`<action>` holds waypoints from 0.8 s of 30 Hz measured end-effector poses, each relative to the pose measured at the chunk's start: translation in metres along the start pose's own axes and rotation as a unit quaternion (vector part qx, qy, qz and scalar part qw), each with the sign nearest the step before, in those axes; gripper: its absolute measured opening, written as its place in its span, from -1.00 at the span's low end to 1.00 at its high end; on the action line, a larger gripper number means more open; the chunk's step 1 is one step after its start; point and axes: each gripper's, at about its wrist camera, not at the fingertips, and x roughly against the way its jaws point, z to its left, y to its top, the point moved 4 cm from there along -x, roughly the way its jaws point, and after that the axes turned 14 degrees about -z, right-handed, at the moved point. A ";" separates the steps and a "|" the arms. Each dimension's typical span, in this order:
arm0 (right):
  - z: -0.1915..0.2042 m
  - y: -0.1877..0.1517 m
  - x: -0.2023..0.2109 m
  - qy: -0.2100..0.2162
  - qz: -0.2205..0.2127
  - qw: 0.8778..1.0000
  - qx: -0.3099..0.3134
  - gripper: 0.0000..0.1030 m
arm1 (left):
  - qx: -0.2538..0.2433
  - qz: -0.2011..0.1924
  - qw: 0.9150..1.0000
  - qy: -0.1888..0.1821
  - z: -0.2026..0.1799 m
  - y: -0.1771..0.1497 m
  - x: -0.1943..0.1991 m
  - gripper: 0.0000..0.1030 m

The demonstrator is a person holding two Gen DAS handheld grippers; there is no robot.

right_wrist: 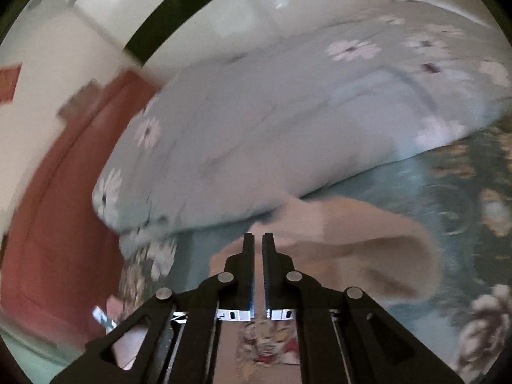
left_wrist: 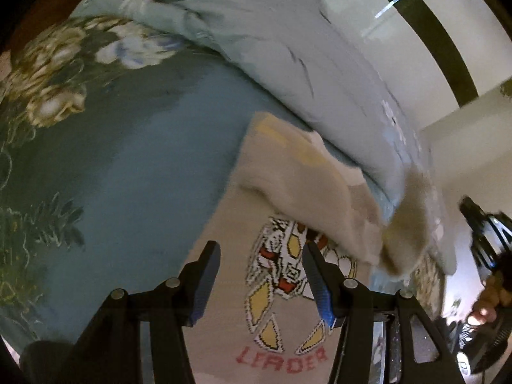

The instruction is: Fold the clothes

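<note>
A cream sweater (left_wrist: 230,224) with a red, yellow and white figure print and the word "LEADER" lies on the blue floral bedsheet (left_wrist: 134,166). Its sleeve (left_wrist: 313,188) is folded across the chest. My left gripper (left_wrist: 260,252) is open and empty just above the print. In the right wrist view my right gripper (right_wrist: 258,240) has its jaws almost together with a narrow gap and nothing between them, above the sweater's folded sleeve (right_wrist: 368,236). The print (right_wrist: 265,342) shows blurred below the fingers.
A bunched pale blue floral duvet (left_wrist: 288,54) (right_wrist: 288,121) lies just behind the sweater. A reddish door or panel (right_wrist: 54,224) and white wall stand to the left in the right view. The other hand with its gripper (left_wrist: 486,249) shows at the right edge.
</note>
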 end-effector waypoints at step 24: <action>-0.033 -0.049 -0.091 -0.146 0.172 0.905 0.360 0.20 | 0.007 0.013 1.000 -0.003 0.040 -0.007 -0.048 0.19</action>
